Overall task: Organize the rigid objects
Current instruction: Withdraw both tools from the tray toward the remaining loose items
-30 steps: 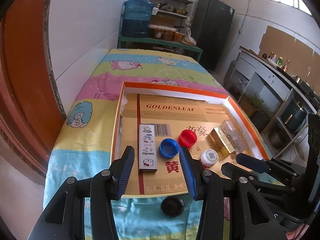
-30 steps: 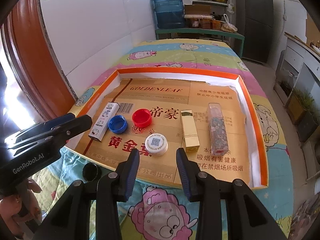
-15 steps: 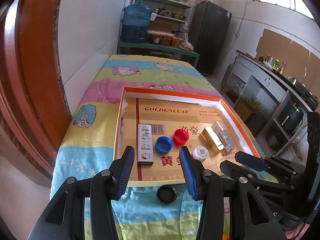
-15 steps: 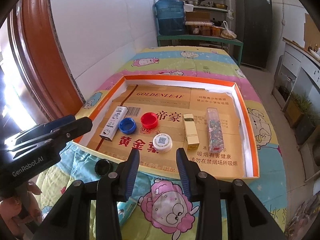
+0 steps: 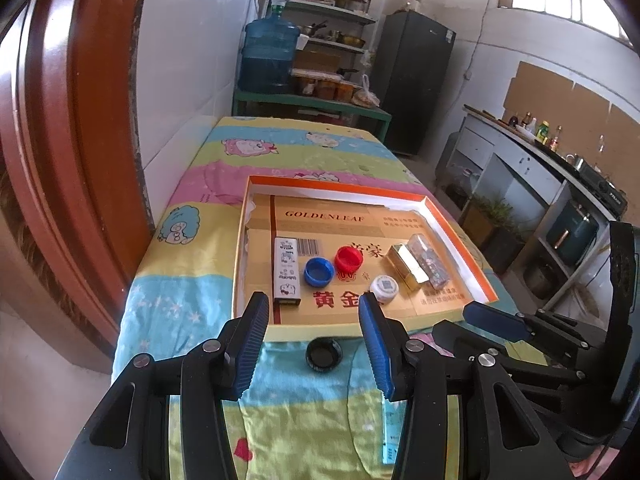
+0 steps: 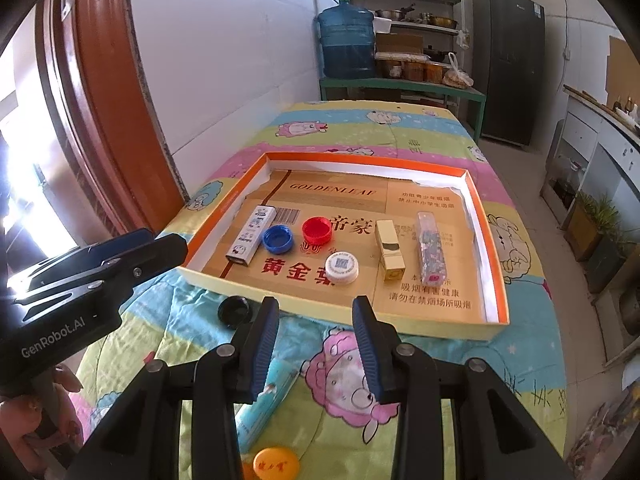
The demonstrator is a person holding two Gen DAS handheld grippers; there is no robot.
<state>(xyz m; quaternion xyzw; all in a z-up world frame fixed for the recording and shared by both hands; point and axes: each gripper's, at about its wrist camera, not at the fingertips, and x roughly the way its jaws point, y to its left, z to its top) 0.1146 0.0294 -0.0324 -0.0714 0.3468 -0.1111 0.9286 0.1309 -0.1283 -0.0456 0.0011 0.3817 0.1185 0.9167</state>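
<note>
A shallow tray point(image 6: 494, 280) with an orange rim and a cardboard floor lies on a cartoon-print cloth point(image 6: 400, 136) covering the table. Taking the tray as a clock face in the right wrist view, with twelve at the far wall, a slim white box point(image 6: 251, 241) with cartoon print lies at nine. Just right of the slim white box sits a blue cap point(image 6: 277, 238), and beside that, toward the centre, a red cap point(image 6: 317, 231); whether the two caps touch cannot be told. A white cap point(image 6: 341, 267) with a printed code on top rests at about six, nearer the front wall. A gold box point(image 6: 389, 249) lies lengthwise at about four, and a clear glittery box point(image 6: 430, 247) lies parallel to it at three, the two apart.

Outside the tray, a black cap point(image 6: 234, 311) sits on the cloth just beyond the front wall, at seven. Nearer the camera lie a pale blue tube point(image 6: 262, 406) and an orange cap point(image 6: 276, 465).

The left gripper point(image 5: 312, 326) hovers above the black cap, jaws parted, grasping nothing. The right gripper point(image 6: 314, 326) hangs over the cloth before the tray's front wall, jaws likewise released and empty. A hand point(image 6: 28, 428) grips the left gripper's handle at the lower left of the right wrist view.
</note>
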